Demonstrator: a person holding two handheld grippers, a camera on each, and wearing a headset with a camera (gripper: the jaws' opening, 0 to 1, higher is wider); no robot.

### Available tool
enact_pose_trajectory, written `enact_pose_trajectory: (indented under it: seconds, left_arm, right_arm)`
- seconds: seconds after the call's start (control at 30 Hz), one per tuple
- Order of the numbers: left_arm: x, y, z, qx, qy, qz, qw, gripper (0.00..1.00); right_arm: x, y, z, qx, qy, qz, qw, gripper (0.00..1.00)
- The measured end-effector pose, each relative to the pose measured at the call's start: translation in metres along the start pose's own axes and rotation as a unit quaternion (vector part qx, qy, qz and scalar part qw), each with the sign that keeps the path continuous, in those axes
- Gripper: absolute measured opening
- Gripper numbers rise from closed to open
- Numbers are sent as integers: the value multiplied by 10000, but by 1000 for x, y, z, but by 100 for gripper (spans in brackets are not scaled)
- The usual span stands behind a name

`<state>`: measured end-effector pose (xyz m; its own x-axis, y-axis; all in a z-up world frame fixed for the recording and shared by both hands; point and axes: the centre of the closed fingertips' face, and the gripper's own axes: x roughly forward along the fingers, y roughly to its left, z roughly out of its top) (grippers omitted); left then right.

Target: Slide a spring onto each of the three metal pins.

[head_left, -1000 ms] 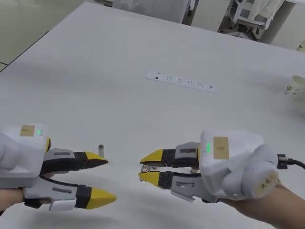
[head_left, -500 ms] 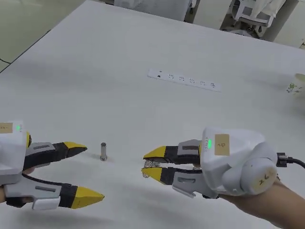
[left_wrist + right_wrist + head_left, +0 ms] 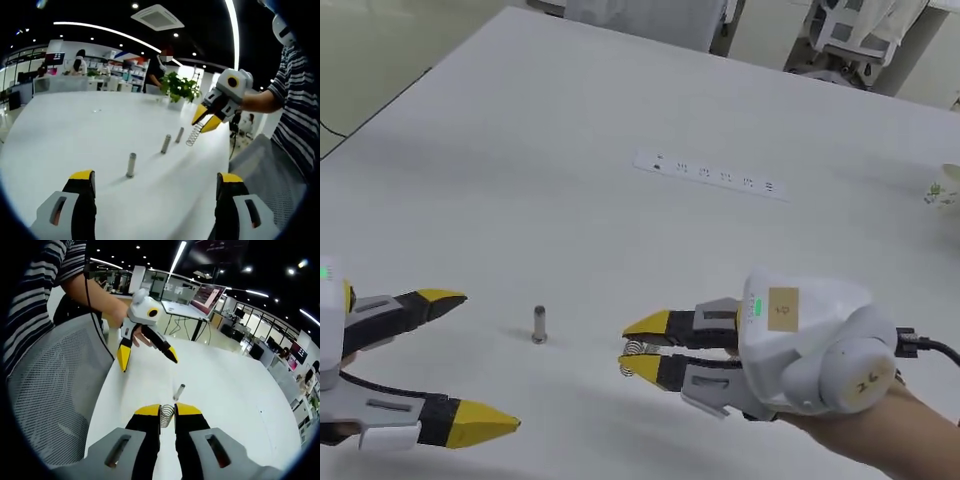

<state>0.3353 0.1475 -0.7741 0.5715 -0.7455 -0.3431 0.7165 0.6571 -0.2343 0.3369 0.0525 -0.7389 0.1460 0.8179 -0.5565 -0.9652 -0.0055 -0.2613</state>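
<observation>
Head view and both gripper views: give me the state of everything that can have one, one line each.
left gripper, open, fingers empty.
right gripper, shut on the spring.
spring, pinched between the right fingers, on no pin.
near pin, upright, bare.
middle pin, upright, bare.
far pin, upright, bare.
power strip, flat on the table.

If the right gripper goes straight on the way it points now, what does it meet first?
Probably the upright metal pin, just ahead of the held spring; depth is unclear.
</observation>
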Motion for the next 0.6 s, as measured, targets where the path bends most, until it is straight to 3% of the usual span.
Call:
enact_pose_trajectory:
  seconds: [0.6]
  left_arm:
    - [-3,3,3,-16,-27,50,10000,98]
  right_arm:
    - [24,-14,16,135,-109,149,9997,7]
